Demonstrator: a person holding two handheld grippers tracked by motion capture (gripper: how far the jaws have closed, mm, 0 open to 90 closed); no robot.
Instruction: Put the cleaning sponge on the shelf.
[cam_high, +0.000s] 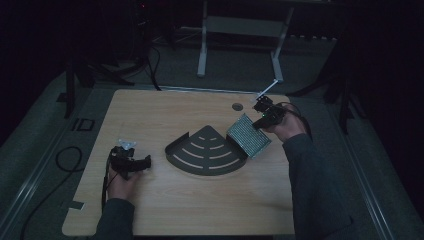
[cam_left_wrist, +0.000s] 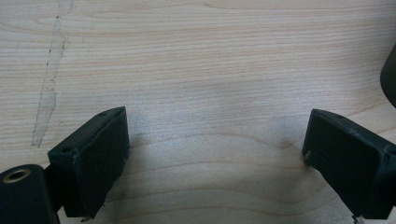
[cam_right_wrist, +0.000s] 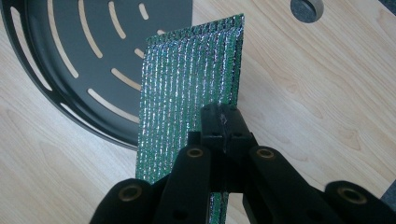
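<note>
A dark quarter-round slotted tray (cam_high: 207, 150) lies in the middle of the wooden table (cam_high: 165, 210). My right gripper (cam_high: 263, 115) is shut on a green metallic scouring pad (cam_high: 248, 135), holding it tilted just beside the tray's right edge. In the right gripper view the jaws of my right gripper (cam_right_wrist: 223, 128) pinch the pad (cam_right_wrist: 187, 84) near its lower edge, with the tray (cam_right_wrist: 84, 56) behind and to the left. My left gripper (cam_high: 145, 161) rests low at the table's left, open. Its jaws stand wide apart over bare wood in the left gripper view, where the left gripper (cam_left_wrist: 215, 154) holds nothing.
A round cable hole (cam_high: 237, 106) sits near the table's far edge, also seen as a grey grommet (cam_right_wrist: 306, 9). White frame legs (cam_high: 202, 45) stand on the floor beyond the table. A cable (cam_high: 65, 155) loops on the floor at left.
</note>
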